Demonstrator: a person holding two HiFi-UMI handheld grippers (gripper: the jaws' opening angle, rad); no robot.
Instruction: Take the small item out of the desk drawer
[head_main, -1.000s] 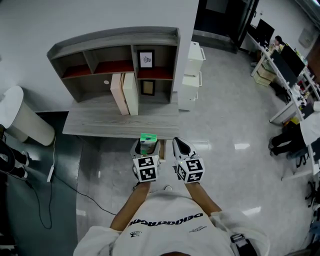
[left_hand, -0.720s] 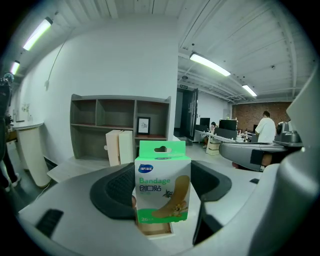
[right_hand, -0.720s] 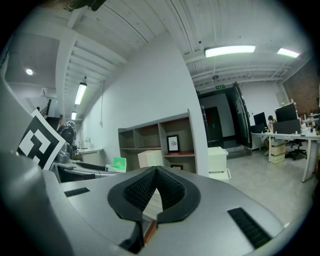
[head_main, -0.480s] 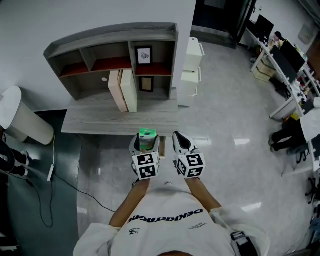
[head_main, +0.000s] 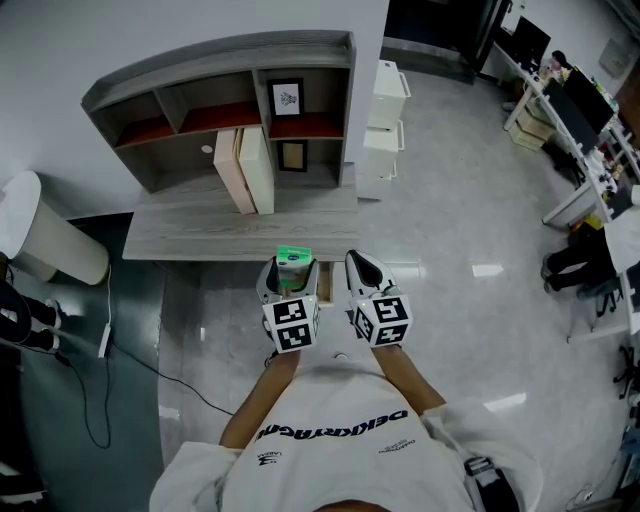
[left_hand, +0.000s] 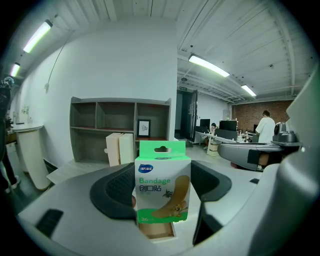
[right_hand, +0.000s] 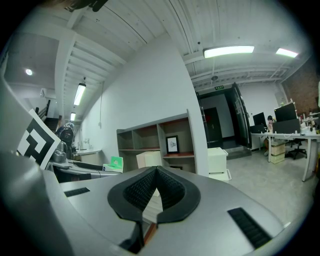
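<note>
The left gripper (head_main: 292, 281) is clamped on a small bandage box (left_hand: 162, 185), its jaws wide apart with a pad on each narrow side. The box stands upright with its long axis vertical. Its green hang-tab is at the top, and its printed face is turned back towards the gripper's camera. It is held in the air just in front of the worktop (head_main: 200, 235), near the front edge. Just beside it, the right gripper (right_hand: 156, 172) has its jaws closed tip to tip with nothing between them.

A strip of pale wood (head_main: 323, 285) shows between the two grippers; I cannot tell whether it is the drawer.

A grey shelf unit (head_main: 220, 75) stands on the worktop. A framed picture (head_main: 286, 98) sits in its upper right compartment and a smaller frame (head_main: 292, 155) in the compartment below. Two cream boxes (head_main: 245, 170) stand upright at the middle bay.

Only the left gripper view shows the word "Bandage" and the plaster drawing. The head view shows just the box's green top.
</note>
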